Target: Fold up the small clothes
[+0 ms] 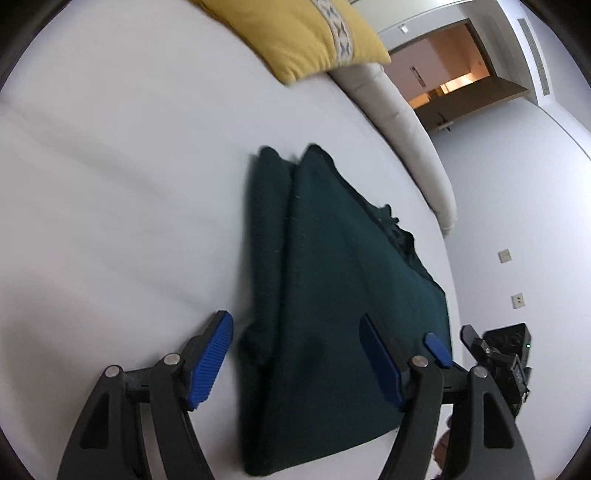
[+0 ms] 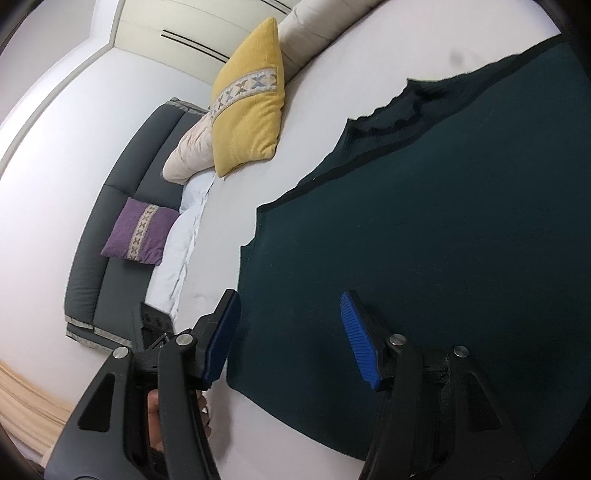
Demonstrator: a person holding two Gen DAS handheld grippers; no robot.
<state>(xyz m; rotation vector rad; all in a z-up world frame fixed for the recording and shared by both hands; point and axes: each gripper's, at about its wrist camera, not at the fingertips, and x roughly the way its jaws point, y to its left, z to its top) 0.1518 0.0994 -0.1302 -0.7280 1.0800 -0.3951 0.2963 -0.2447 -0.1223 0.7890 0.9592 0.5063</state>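
Two grippers with ribbed blue pads work over one dark green knitted garment (image 1: 332, 295) lying flat on a white bedsheet (image 1: 110, 184). Starting at the left, the left gripper (image 1: 295, 365) stands wide, one pad over bare sheet beside the cloth's folded edge and the other above the cloth; nothing is pinched between them. The garment already shows a lengthwise fold, one panel laid over another, so the hand looks set to straddle that near edge for another fold or a smoothing pass. Beyond the garment, a yellow cushion with a patterned band (image 1: 295, 33) leans against a cream bolster (image 1: 399, 122) at the far edge, well apart from the work. Further right, the right gripper (image 2: 291, 339) is also parted, at a middling width, empty, one pad at the garment's side edge and the other over the fabric (image 2: 443, 240). I judge both are placed along the near hem to take matching corners and carry them over together.
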